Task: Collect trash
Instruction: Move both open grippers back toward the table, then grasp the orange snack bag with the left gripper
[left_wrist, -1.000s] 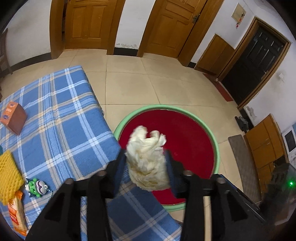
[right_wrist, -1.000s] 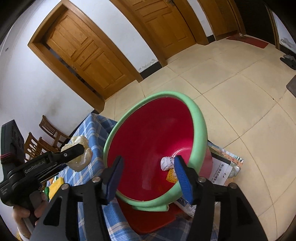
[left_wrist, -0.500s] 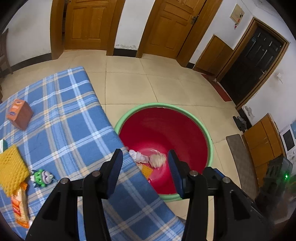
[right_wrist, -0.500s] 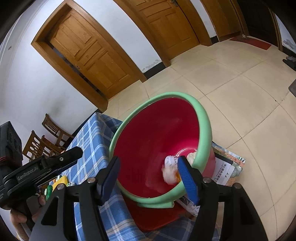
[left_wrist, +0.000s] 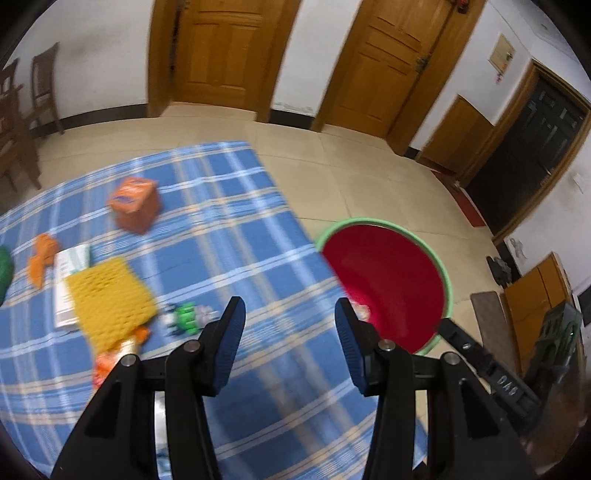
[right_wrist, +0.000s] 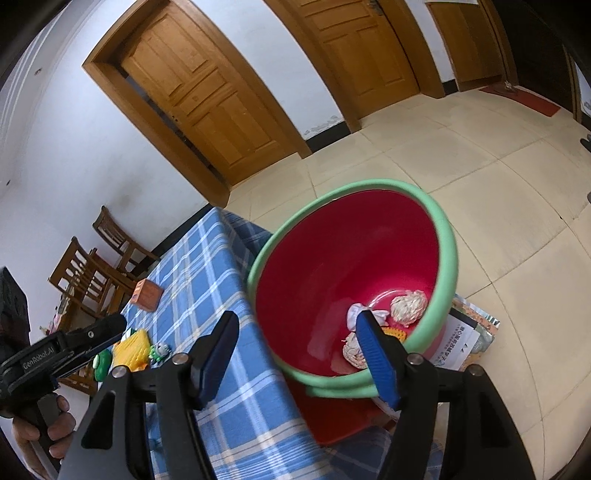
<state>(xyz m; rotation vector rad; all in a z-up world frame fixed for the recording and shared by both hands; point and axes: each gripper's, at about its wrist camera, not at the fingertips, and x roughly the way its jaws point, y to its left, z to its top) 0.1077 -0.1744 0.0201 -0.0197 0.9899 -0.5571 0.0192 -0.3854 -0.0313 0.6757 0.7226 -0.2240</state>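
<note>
A red basin with a green rim stands beside the blue plaid table; it also shows in the left wrist view. Inside lie a crumpled cream wad, a white scrap and another wad. My left gripper is open and empty over the table. My right gripper is open and empty in front of the basin. On the table lie a yellow foam net, an orange box, a green toy and an orange wrapper.
A paper leaflet and an orange scrap lie at the table's left. Wooden chairs stand beyond the table. A magazine lies under the basin. Tiled floor and wooden doors lie behind.
The left gripper let go of the cream wad, which now lies in the basin. It then swung left, back over the table. The right gripper stayed open by the basin.
</note>
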